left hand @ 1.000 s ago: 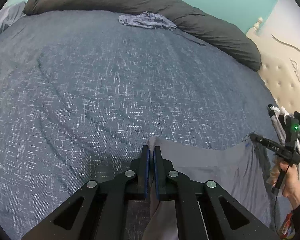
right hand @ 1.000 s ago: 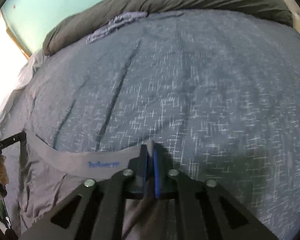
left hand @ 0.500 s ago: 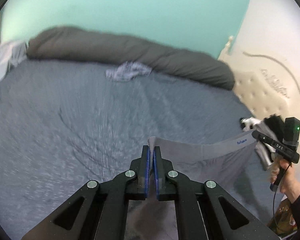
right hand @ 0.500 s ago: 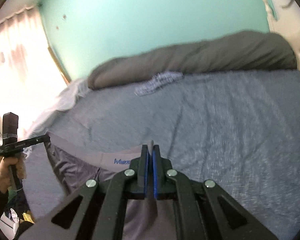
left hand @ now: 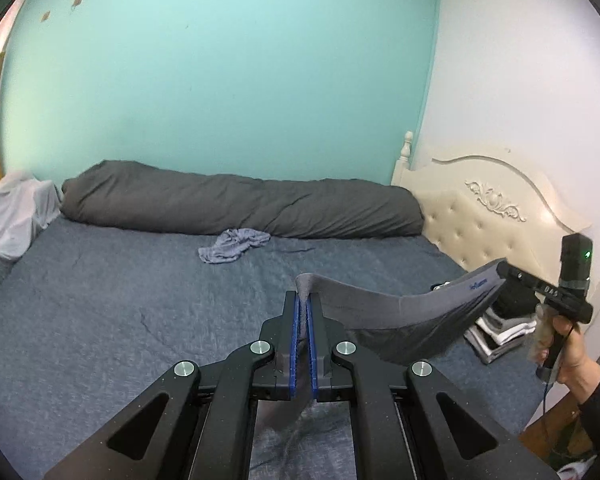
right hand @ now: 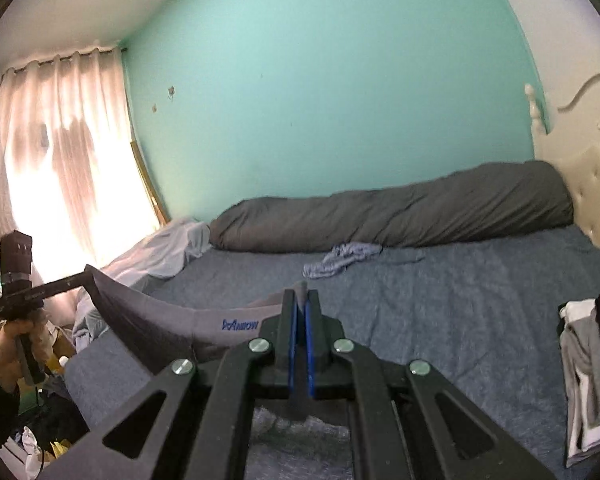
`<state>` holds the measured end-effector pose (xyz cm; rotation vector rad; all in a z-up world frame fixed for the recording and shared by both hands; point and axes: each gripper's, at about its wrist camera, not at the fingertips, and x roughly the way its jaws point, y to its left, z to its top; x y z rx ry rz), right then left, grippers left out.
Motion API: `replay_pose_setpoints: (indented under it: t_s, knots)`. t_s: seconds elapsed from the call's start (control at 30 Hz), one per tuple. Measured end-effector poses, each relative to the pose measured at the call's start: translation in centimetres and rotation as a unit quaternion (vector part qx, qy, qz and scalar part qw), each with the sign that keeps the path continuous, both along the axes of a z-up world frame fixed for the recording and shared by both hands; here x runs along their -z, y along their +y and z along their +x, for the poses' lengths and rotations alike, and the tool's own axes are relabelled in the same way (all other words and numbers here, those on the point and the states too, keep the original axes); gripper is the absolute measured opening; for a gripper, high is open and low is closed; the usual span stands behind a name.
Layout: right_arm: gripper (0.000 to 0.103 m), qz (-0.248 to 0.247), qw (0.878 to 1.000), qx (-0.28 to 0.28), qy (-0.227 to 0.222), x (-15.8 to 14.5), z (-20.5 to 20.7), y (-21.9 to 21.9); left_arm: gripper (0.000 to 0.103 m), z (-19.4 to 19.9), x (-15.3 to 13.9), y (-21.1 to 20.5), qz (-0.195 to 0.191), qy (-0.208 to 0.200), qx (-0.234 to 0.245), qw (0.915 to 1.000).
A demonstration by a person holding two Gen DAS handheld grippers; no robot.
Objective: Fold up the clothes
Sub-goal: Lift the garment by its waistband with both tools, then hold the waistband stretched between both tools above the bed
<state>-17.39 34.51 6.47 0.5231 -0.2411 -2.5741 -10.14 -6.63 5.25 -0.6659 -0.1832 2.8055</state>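
Gray garment [left hand: 400, 308] now lifted off bed [left hand: 140, 300], between both hand-held grippers.

Daylight blazes through the curtain [right hand: 60, 160], blown out white. Elsewhere the room is soft and even. Fisheye bending darkens every corner.

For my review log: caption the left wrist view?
Both grippers hold grey shorts stretched above the bed.

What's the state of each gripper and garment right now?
left gripper: shut on grey garment's waistband.
right gripper: shut on the same waistband.
grey garment: lifted off the bed, hanging between both grippers.
blue-grey cloth: crumpled, unfolded.
folded stack: piled by the headboard.
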Motion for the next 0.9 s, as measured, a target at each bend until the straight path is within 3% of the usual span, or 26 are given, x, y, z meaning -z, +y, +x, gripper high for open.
replay_pose_setpoints:
  t_s: [0.33,0.9]
  knots:
    - [0.003,0.007,1.000,0.007,0.003,-0.8,3.0,0.4,0.004,3.0,0.1,0.9,-0.005,-0.006,0.008,0.9999]
    - [0.003,0.025,1.000,0.009,0.000,-0.4,4.3,-0.1,0.004,3.6,1.1,1.6,-0.008,-0.019,-0.001,0.9998]
